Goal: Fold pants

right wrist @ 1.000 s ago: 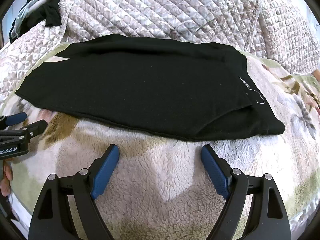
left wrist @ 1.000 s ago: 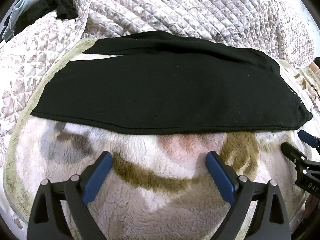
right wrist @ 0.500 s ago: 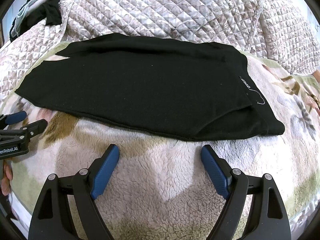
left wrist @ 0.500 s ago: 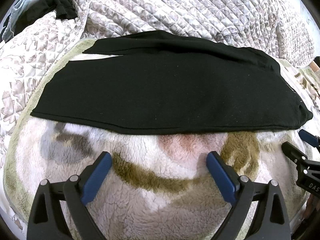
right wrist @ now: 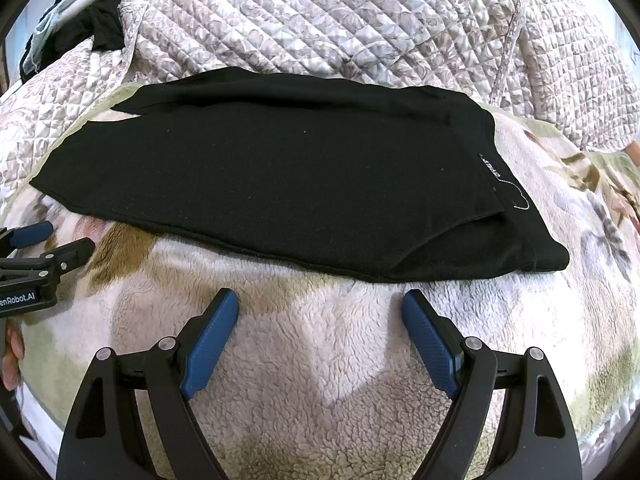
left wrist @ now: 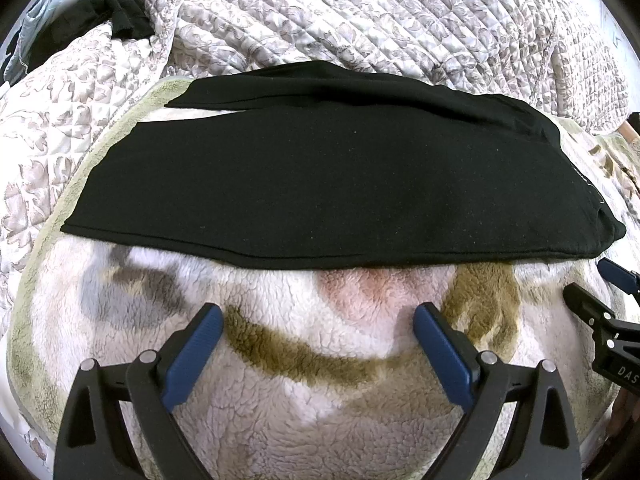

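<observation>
Black pants lie flat on a fleece blanket, one leg folded over the other, waistband with a white label to the right. My left gripper is open and empty, hovering over the blanket just short of the pants' near edge. My right gripper is open and empty, also just short of the near edge, closer to the waistband end. Each gripper shows at the edge of the other's view: the right gripper in the left wrist view, the left gripper in the right wrist view.
The fleece blanket with brown and grey patches lies on a quilted floral bedspread that rises behind the pants. Dark and light clothes are piled at the far left.
</observation>
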The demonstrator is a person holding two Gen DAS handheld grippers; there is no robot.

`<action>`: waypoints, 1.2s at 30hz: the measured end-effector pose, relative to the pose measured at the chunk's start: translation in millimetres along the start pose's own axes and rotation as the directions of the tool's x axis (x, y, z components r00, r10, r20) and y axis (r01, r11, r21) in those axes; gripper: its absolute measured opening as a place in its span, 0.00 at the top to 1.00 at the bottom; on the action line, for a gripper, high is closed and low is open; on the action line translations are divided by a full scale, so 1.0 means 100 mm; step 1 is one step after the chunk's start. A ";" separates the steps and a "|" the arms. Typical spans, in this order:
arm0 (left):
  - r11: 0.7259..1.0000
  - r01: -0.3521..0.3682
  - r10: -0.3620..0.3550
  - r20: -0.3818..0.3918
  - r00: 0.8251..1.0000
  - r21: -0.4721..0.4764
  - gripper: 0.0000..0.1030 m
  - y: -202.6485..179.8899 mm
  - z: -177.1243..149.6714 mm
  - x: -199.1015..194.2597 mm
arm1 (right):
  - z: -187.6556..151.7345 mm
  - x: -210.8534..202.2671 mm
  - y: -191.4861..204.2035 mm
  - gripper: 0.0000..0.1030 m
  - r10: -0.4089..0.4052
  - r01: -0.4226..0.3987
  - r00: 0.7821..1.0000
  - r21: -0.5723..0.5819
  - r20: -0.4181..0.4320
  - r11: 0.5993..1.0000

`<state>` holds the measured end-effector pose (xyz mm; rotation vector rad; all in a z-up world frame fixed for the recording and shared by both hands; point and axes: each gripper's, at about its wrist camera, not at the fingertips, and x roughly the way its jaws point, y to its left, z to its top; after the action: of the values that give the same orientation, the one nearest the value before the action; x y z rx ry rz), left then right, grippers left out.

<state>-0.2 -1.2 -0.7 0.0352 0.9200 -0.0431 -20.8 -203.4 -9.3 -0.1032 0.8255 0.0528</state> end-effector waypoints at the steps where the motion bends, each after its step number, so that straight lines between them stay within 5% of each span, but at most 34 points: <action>1: 1.000 0.000 0.000 0.000 1.000 0.000 0.05 0.00 0.00 0.00 | 0.00 0.00 0.00 0.19 0.000 0.000 1.000 0.000 0.000 1.000; 36: 1.000 -0.001 0.001 0.003 1.000 0.002 0.05 0.01 0.01 0.00 | 0.00 -0.02 0.00 0.18 -0.005 0.005 1.000 -0.003 0.009 1.000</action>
<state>0.2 -0.5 -0.1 0.0372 0.9168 -0.0433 -21.7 -203.6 -7.6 -0.1081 0.8158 0.0503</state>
